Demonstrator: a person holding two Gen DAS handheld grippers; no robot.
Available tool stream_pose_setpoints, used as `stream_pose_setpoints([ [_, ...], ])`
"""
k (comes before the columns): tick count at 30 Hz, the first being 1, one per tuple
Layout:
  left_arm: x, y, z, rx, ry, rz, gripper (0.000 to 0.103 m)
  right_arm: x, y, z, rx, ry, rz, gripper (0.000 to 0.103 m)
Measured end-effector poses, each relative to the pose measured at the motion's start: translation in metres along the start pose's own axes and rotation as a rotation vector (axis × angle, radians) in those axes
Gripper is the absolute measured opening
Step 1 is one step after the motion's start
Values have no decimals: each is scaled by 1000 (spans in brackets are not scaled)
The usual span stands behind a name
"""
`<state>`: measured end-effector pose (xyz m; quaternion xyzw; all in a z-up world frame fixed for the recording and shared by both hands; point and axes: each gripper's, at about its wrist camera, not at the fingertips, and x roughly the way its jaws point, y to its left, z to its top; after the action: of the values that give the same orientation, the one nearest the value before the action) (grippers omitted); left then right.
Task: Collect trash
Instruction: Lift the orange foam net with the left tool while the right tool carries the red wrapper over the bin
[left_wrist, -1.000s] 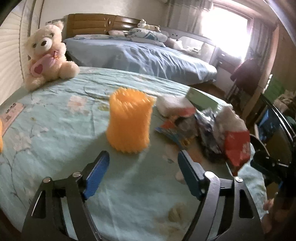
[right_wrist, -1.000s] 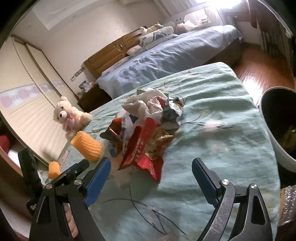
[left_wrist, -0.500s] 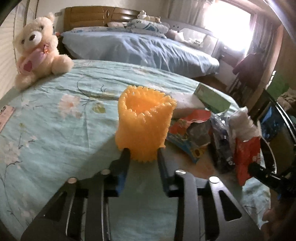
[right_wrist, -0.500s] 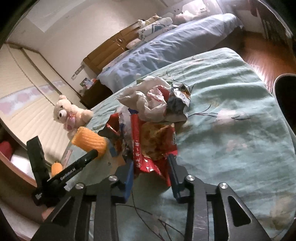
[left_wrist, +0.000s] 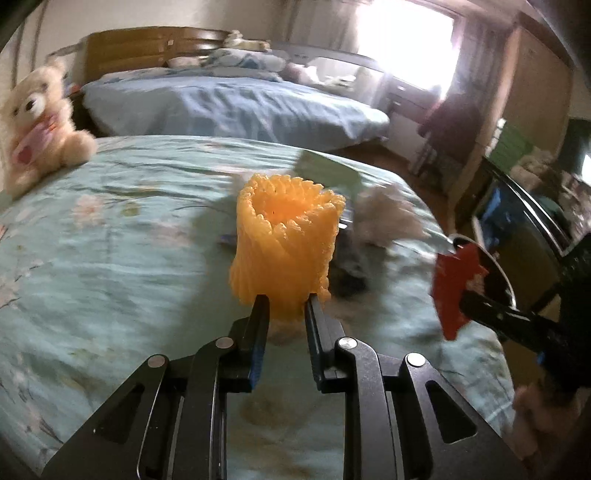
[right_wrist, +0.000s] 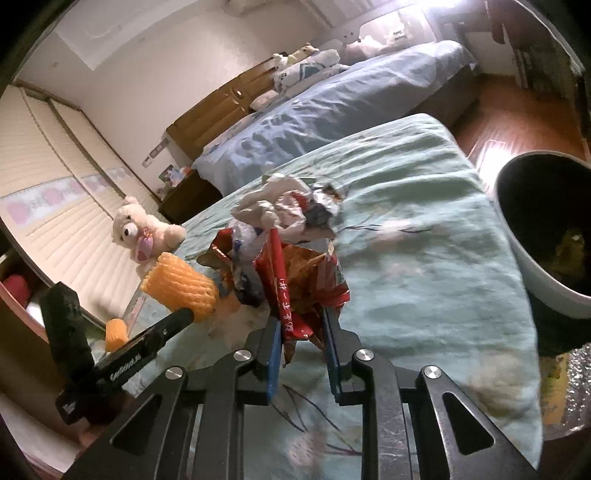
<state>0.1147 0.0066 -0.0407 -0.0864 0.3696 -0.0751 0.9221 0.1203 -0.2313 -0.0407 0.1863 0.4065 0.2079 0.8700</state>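
Your left gripper (left_wrist: 283, 305) is closing on the orange foam fruit net (left_wrist: 286, 243): its two blue-padded fingers pinch the near bottom edge of the net, which stands upright like an open tube above the teal floral bedspread (left_wrist: 110, 266). Your right gripper (right_wrist: 301, 325) is closing as well, and its fingers are pressed onto the lower end of the red snack wrapper (right_wrist: 295, 291), which rises from between them toward the heap. That heap of crumpled wrappers (right_wrist: 288, 210), white, silver and red, sits just beyond the wrapper near the middle of the bedspread, and in the left wrist view it is a blur to the right of and behind the net. Seen from the right wrist, the net hangs at the left on the tip of your other gripper, tilted on its side, and a second, smaller orange net (right_wrist: 115, 332) lies farther left near the bed's edge. The trash bin (right_wrist: 546, 236), dark inside with a pale outer wall, stands off the right side of the bed on the wooden floor (right_wrist: 517, 114). A cream teddy bear (left_wrist: 37, 122) sits at the far left of the bedspread. Beyond it is a second bed with blue bedding (left_wrist: 229, 107) and a wooden headboard (left_wrist: 147, 40).
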Motion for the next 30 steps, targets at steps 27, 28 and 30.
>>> stream_pose_setpoints([
  [27, 13, -135, -7, 231, 47, -210, 12, -65, -77, 3, 123, -110, -92, 14],
  [28, 14, -138, -7, 236, 49, -214, 12, -67, -79, 4, 126, -114, -95, 14],
  [30, 17, -145, -6, 246, 52, -221, 11, -70, -86, 4, 134, -120, -101, 14],
])
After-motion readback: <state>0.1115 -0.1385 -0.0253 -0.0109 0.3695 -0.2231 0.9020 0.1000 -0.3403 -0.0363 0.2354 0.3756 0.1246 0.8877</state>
